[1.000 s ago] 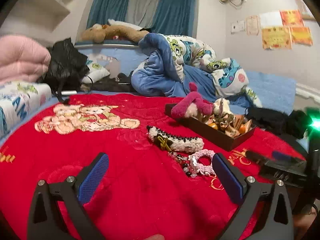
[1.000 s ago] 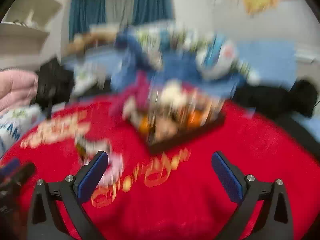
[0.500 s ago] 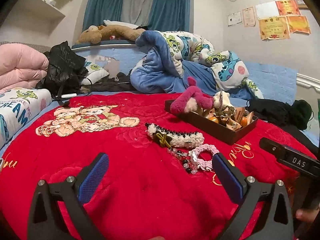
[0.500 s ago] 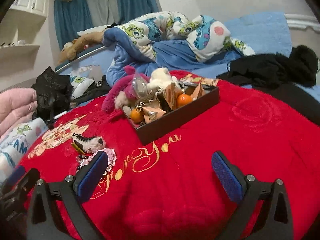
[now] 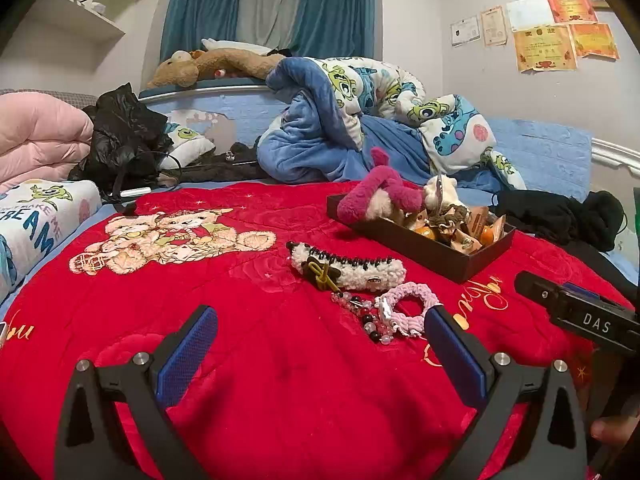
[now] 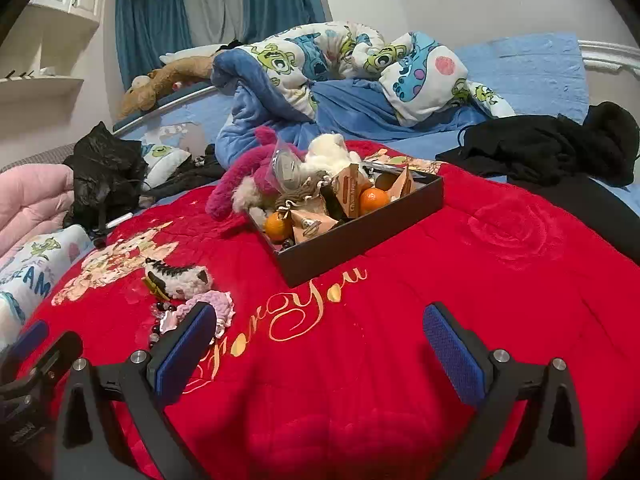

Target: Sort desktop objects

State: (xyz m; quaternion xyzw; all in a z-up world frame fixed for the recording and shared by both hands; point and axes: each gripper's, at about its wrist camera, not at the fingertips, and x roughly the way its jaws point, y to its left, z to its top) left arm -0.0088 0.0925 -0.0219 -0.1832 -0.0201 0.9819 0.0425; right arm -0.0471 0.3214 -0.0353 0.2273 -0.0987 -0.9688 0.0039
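A fluffy white hair clip (image 5: 352,268) with black teeth lies on the red blanket (image 5: 248,360). Beside it lie a pink crochet scrunchie (image 5: 412,306) and a bead string (image 5: 366,314). A dark box (image 5: 436,250) behind them holds a pink plush toy (image 5: 380,196), oranges and packets. My left gripper (image 5: 320,344) is open and empty, just short of the scrunchie. In the right wrist view the box (image 6: 360,236), clip (image 6: 180,278) and scrunchie (image 6: 218,306) show. My right gripper (image 6: 320,340) is open and empty over bare blanket.
A blue cartoon quilt (image 5: 360,120) is heaped behind the box. A black bag (image 5: 120,136) and a pink duvet (image 5: 36,136) lie at the left. Black clothes (image 6: 540,148) lie at the right. The right gripper's body (image 5: 580,316) shows at the left view's right edge.
The right gripper swung and steadied; its view went from blurred to sharp, with the box now nearer the centre. The left gripper barely moved. Both stayed open.
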